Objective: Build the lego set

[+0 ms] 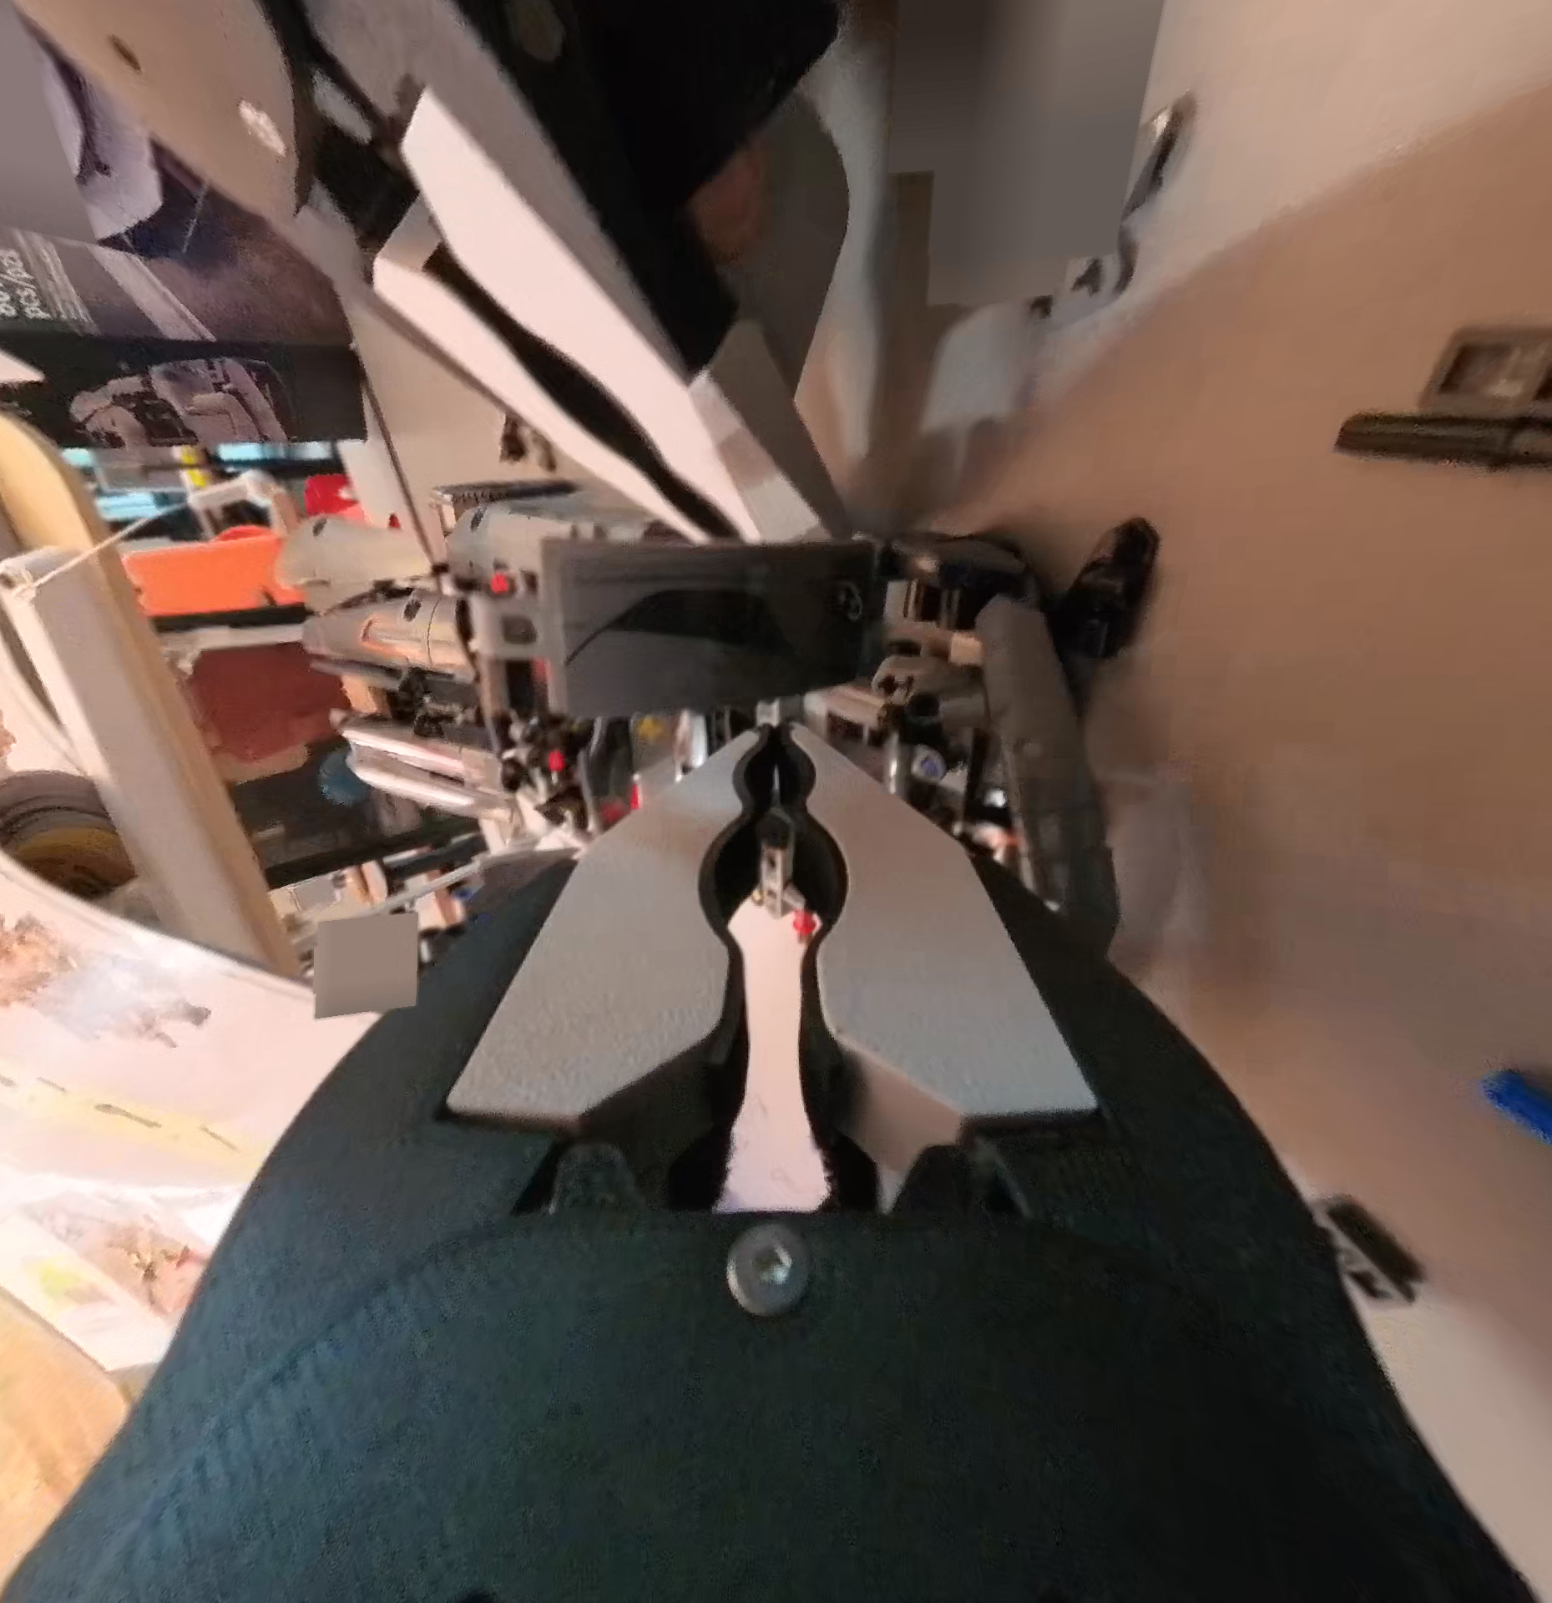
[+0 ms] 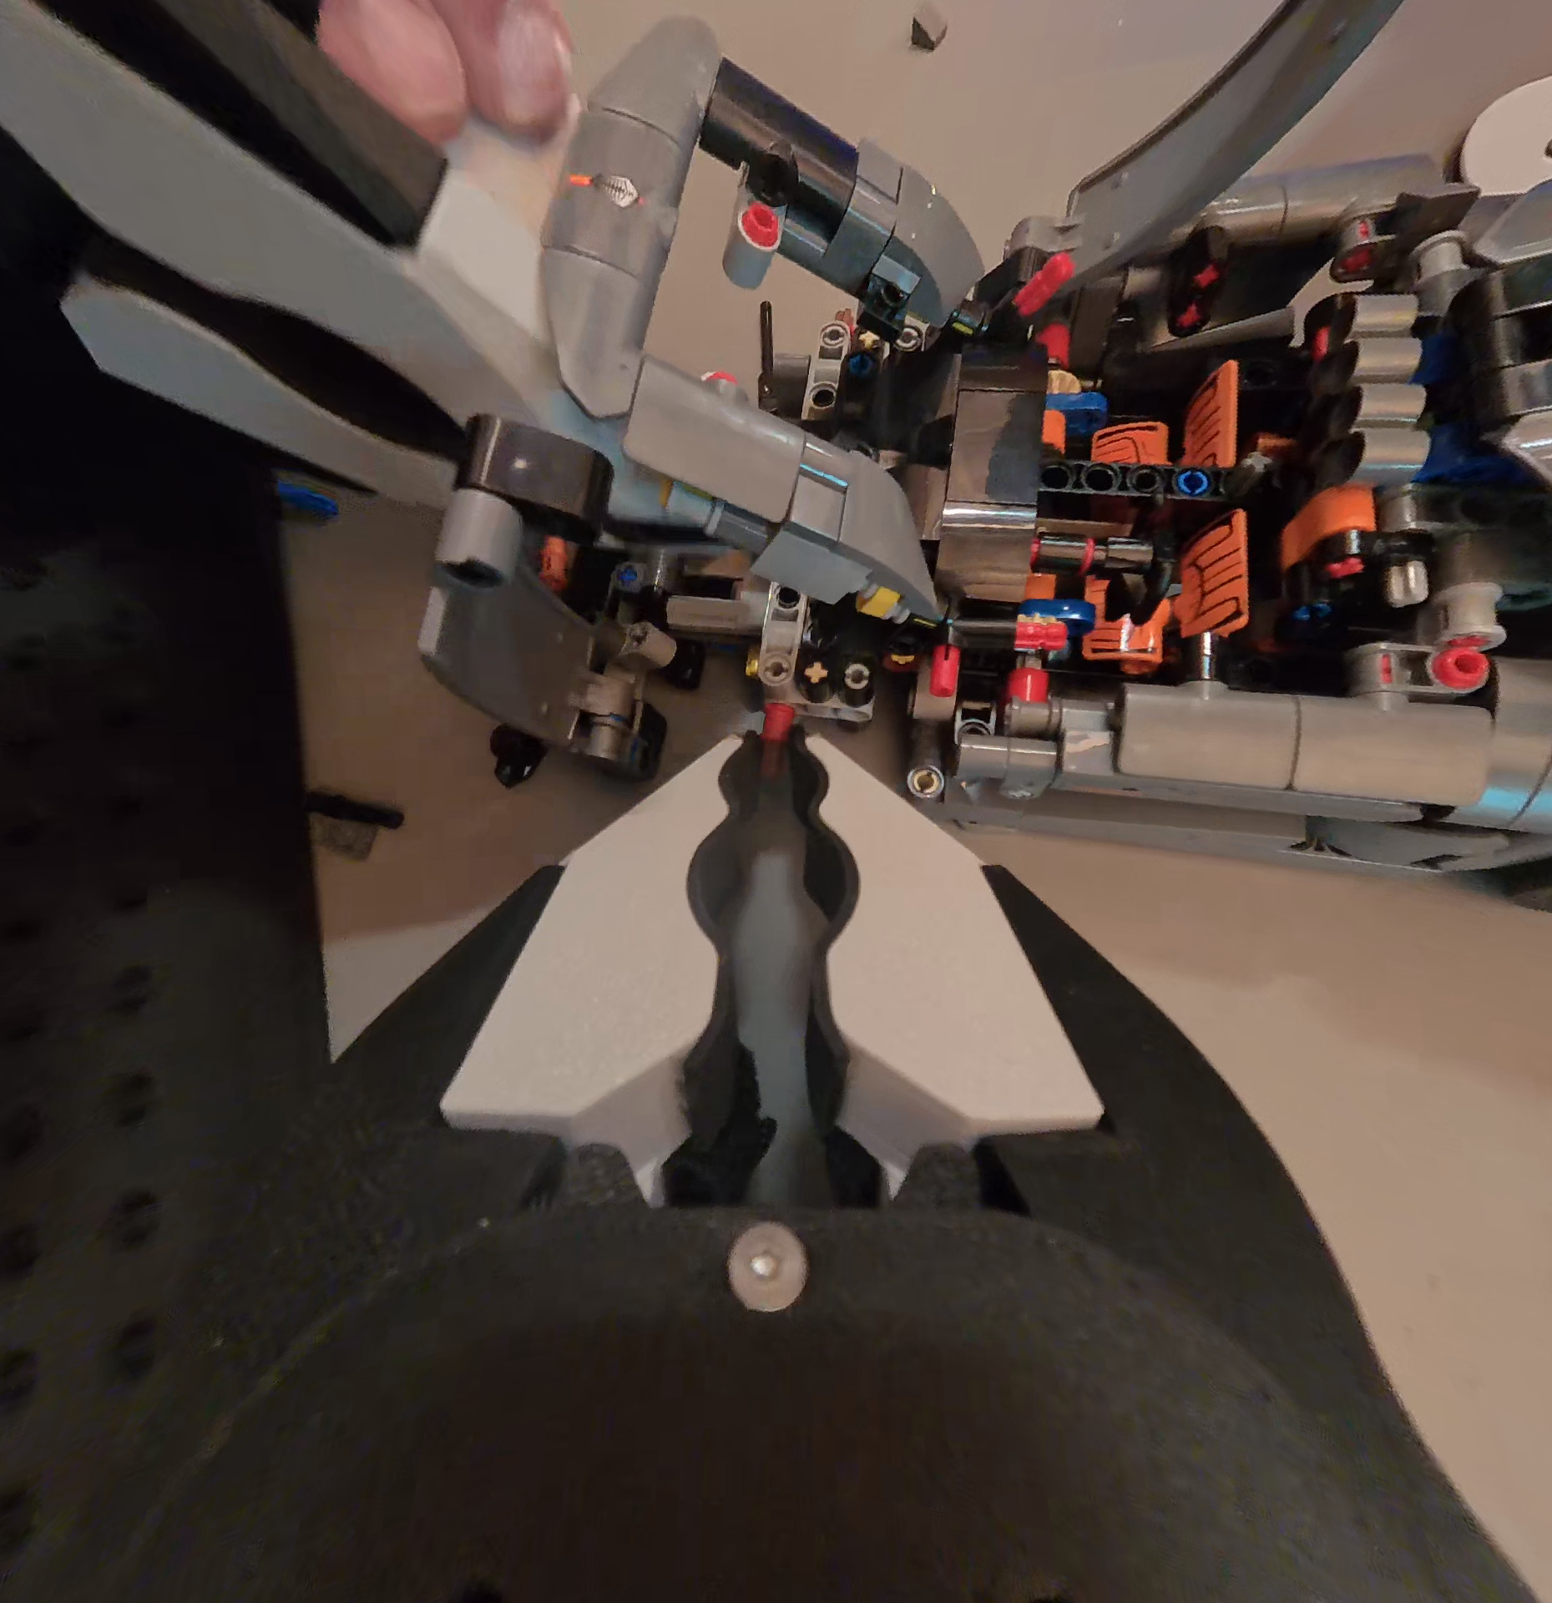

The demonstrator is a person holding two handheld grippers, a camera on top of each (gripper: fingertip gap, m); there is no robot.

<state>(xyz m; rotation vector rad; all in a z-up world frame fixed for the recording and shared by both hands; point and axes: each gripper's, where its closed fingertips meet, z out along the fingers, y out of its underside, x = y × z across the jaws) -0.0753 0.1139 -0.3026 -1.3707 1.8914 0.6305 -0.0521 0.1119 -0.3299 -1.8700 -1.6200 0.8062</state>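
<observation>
Both matte white wedge tongs clamp: left (image 1: 776,746) on thin grey liftarm (image 1: 777,854), right (image 2: 776,746) on red axle pin (image 2: 774,733).

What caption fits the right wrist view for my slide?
Right gripper fingers pinch a small red pin at the grey and orange brick-built car model on the beige table.

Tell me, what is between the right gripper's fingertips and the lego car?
A red pin, pinched at the right gripper tips, bridges to the lego car; right wrist view.
</observation>
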